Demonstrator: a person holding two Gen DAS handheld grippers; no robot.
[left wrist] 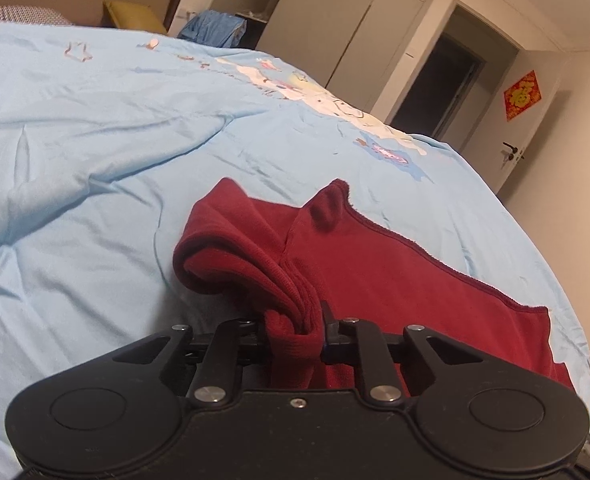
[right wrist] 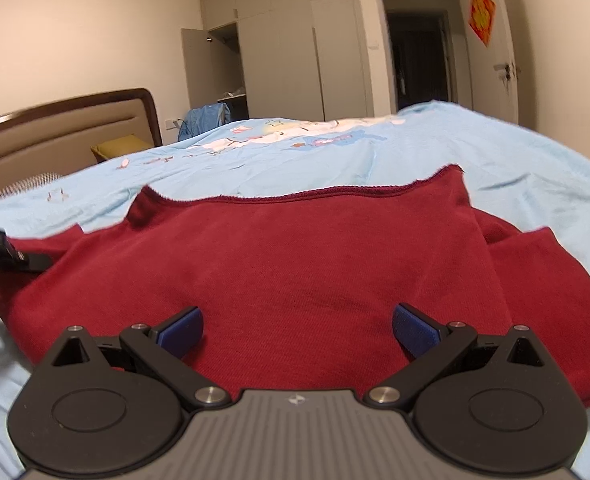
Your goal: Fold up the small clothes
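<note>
The left gripper (left wrist: 295,322) is clamped on a bunched sleeve of the red garment (right wrist: 295,272), mid-fold; the right gripper (right wrist: 297,330) hovers over the cloth with its jaws apart. Next, likely, carry that sleeve across the body. The garment lies on a light-blue bedspread (left wrist: 95,128), with wardrobes (right wrist: 295,52) behind

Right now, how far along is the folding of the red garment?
Early to midway, I'd judge. Done: the red garment lies spread on the light blue bedcover. In hand: the left gripper is shut on a bunched part of it, lifting a fold. The right gripper hovers open over the cloth, holding nothing. Left: laying that fold down and finishing; no neat folded shape shows yet.
</note>
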